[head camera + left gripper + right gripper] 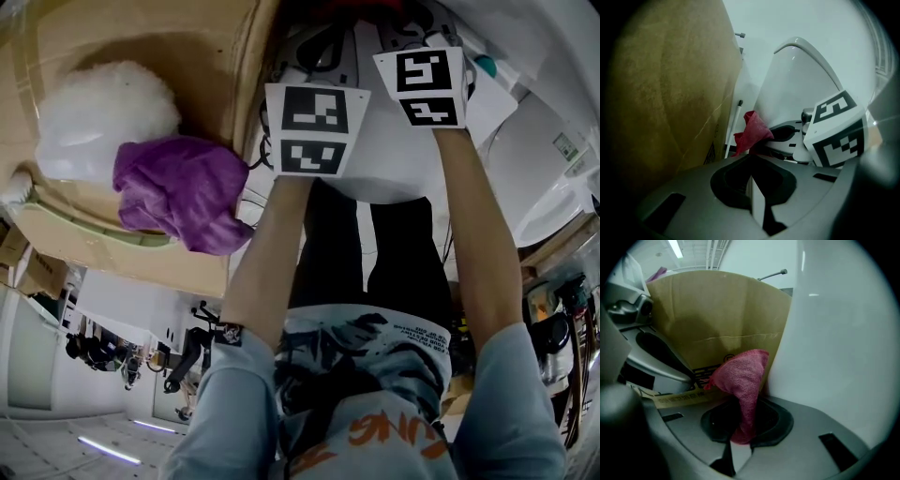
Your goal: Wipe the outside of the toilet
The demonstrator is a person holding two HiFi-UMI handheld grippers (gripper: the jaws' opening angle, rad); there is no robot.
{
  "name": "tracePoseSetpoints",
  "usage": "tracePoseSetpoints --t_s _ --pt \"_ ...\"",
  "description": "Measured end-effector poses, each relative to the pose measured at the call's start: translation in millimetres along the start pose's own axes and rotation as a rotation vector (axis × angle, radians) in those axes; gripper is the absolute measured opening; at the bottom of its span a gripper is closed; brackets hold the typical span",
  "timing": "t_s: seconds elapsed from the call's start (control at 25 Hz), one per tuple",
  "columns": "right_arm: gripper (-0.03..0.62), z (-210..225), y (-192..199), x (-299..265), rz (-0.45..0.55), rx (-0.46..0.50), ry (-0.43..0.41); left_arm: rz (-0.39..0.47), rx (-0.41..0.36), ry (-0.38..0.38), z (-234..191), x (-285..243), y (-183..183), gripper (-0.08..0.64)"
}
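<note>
Right tongs (738, 439) clamped on pink cloth (740, 380), bunched end forward, likely ready for pressing against white toilet (834, 333) wall. Left tongs (752, 187) closed, empty, idle beside cardboard box (661, 93).

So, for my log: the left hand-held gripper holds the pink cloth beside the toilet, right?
Wrong side: it is the right hand-held gripper that holds the pink cloth beside the toilet; the right gripper view shows it.

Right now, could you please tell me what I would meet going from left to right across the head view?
White fluffy bundle → purple cloth → left gripper's marker cube → right gripper's marker cube.
</note>
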State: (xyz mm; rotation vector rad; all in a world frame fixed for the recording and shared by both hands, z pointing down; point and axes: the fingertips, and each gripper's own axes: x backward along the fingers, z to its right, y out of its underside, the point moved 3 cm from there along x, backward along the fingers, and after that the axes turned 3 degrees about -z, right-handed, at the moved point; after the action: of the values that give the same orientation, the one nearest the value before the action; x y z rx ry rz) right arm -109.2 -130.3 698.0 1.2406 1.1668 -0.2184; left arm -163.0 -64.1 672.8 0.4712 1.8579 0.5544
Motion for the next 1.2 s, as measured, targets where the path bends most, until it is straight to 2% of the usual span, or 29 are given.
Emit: tracePoseSetpoints --t_s 0.32,1.2 --pt "0.069 9 19 2 0.0 -0.064 0.005 -0.025 -0.007 -0.013 4 -6 5 0.02" --pt "0.069 44 84 46 -0.017 -0.166 0.045 -0.052 -0.039 0.027 69 -12 12 0.02"
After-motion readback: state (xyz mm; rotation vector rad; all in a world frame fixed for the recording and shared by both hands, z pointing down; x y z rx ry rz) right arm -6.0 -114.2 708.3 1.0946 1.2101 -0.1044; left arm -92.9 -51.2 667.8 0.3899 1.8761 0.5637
